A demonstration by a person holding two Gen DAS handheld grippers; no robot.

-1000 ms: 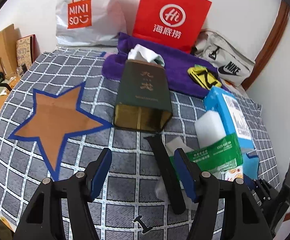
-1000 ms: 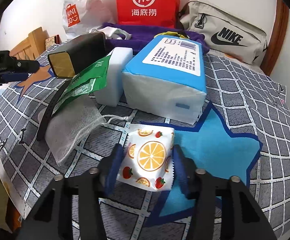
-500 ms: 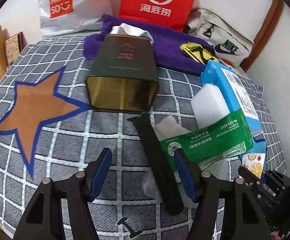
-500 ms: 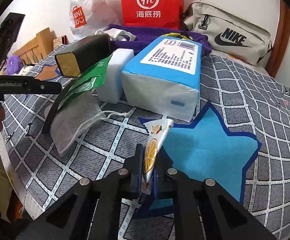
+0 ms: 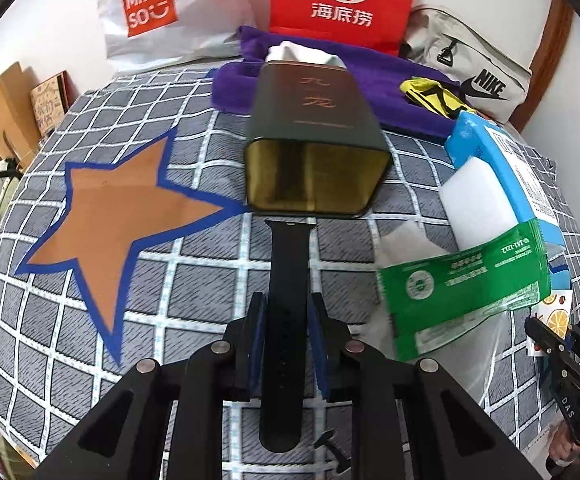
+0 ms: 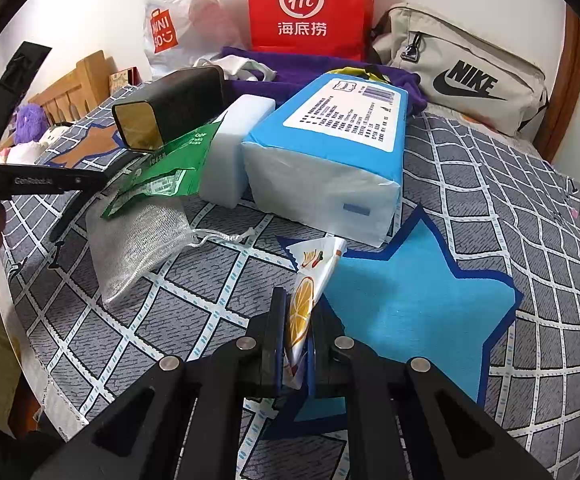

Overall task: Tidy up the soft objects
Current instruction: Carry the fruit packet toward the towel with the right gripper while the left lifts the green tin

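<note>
Fruit-print sachet pinched upright in right gripper, near blue star | black strap between left gripper pads, jaws just closing onto it.

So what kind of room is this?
Probably a bedroom: a grey checked bedsheet covers the surface, a brown wooden bed frame stands behind it, and a purple fuzzy plush toy sits nearby.

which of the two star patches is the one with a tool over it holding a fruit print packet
The blue star; the right tool pinches the fruit print packet at its edge. The orange star lies bare.
</note>
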